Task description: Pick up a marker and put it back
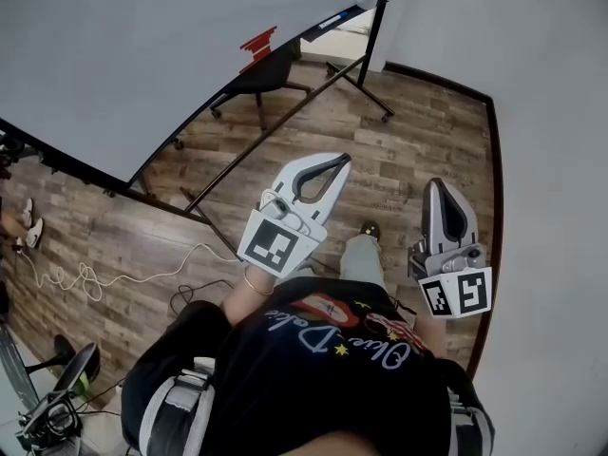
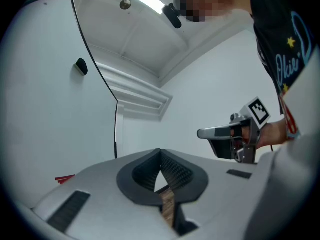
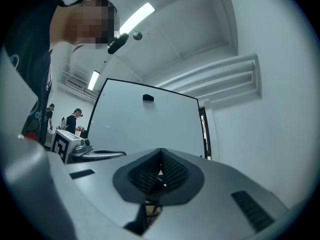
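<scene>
Both grippers are held in the air in front of a whiteboard [image 1: 142, 55] on a black stand. At the board's lower edge sit a red thing [image 1: 258, 42] and a small blue marker [image 1: 331, 20]; the red thing [image 2: 65, 178] also shows in the left gripper view. My left gripper [image 1: 342, 160] is shut with nothing between its tips [image 2: 160, 151]. My right gripper [image 1: 437, 183] stands to its right, also shut and empty [image 3: 161, 151]. Each gripper view catches the other gripper: the right gripper [image 2: 202, 133] and the left gripper [image 3: 107, 154]. Neither gripper touches the board.
A black block [image 3: 147, 98] sticks high on the whiteboard. The stand's black legs [image 1: 285, 122] cross the wood floor, and a white cable [image 1: 114, 275] lies on it at the left. A white wall [image 1: 551, 160] runs close on the right. Two people [image 3: 75, 119] stand far off.
</scene>
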`<state>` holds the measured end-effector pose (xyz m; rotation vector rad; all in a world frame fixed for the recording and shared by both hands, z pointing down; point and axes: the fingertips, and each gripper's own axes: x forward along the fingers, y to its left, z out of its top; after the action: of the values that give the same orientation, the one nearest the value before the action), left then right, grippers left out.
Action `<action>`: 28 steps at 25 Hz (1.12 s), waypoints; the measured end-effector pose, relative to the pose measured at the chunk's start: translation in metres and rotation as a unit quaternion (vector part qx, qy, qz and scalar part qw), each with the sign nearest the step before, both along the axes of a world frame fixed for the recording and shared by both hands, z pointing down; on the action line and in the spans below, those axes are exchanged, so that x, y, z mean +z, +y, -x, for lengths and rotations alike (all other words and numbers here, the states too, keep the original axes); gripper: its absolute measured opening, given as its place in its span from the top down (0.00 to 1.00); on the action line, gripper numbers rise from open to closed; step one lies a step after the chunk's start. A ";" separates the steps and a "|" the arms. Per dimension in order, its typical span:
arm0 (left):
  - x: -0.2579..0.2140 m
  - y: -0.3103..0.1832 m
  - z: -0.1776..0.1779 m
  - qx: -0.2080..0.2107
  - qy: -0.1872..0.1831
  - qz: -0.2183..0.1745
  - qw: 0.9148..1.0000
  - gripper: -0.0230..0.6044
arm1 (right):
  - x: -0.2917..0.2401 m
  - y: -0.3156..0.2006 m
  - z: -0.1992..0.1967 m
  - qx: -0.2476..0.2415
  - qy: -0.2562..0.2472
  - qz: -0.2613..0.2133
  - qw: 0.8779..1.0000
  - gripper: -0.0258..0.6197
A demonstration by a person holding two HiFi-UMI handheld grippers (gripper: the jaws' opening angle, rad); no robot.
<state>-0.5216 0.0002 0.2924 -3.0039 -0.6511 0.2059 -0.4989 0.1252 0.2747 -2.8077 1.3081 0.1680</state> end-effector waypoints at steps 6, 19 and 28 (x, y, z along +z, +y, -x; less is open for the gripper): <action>-0.005 0.006 -0.015 -0.019 0.006 -0.006 1.000 0.96 | -0.003 0.010 -0.023 -0.017 0.005 -0.011 1.000 0.96; -0.011 0.042 -0.112 -0.089 0.011 -0.029 0.996 0.96 | 0.002 0.043 -0.147 -0.085 0.004 -0.020 0.996 0.96; 0.001 0.065 -0.186 -0.133 -0.005 -0.048 0.990 0.96 | 0.018 0.060 -0.225 -0.145 -0.014 -0.025 0.989 0.96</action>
<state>-0.3353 0.0648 0.2931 -2.9588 -0.2458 0.1420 -0.2738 0.1852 0.2930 -2.5309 1.6585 0.1460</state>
